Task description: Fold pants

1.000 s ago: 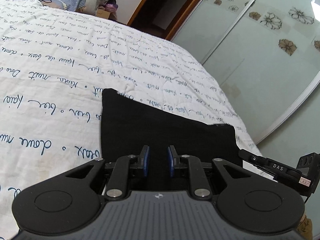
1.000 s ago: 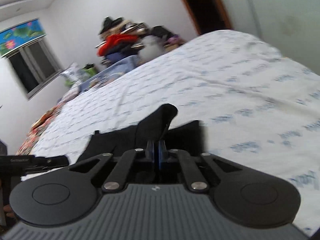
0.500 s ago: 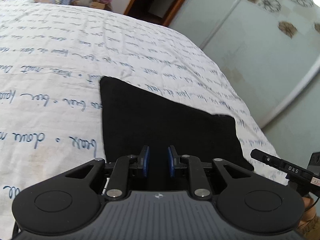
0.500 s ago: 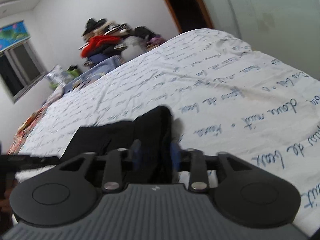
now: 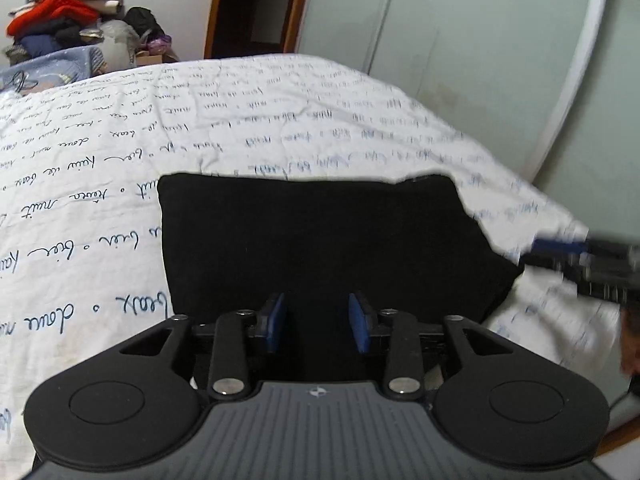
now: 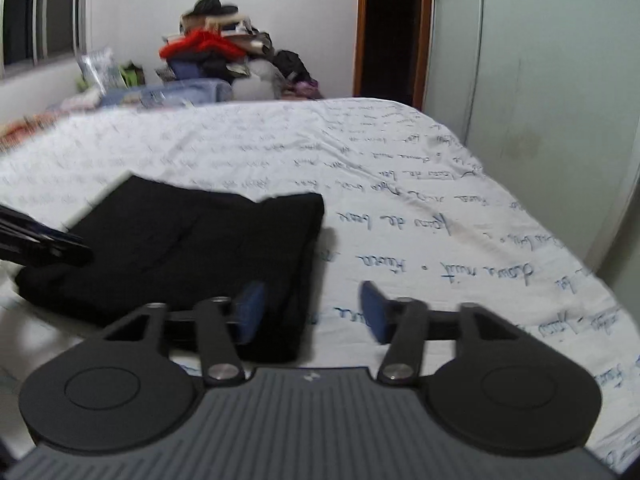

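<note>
**Both tongs loosened over the folded pants**

Nearest to me, the left tongs [image 5: 318,322] stand partly open; their jaws have just been opening, and the black cloth of the pants [image 5: 320,244] lies below the gap, with the blue pads [image 5: 276,322] clear of it. I have no hold on anything on this side. The right tongs [image 6: 310,312] are a bit wider apart and have just been opening as well; their left pad [image 6: 250,310] sits over the near right corner of the pants [image 6: 188,256], while the other pad hangs over bare bedspread. Nothing is pinched there either, as far as I can see.

The pants lie folded into a flat, dark, roughly square bundle on the bed [image 5: 280,112], near its front edge and well short of the far side. From the left wrist camera I see the right tongs as a blurred dark shape at the bundle's right edge.

The white bedspread, printed with blue handwriting, stretches beyond. Farther off, a heap of clothes [image 6: 216,52] with something red on top stands against the wall, beside a dark doorway [image 6: 394,28] and pale wardrobe doors [image 5: 460,52].
</note>
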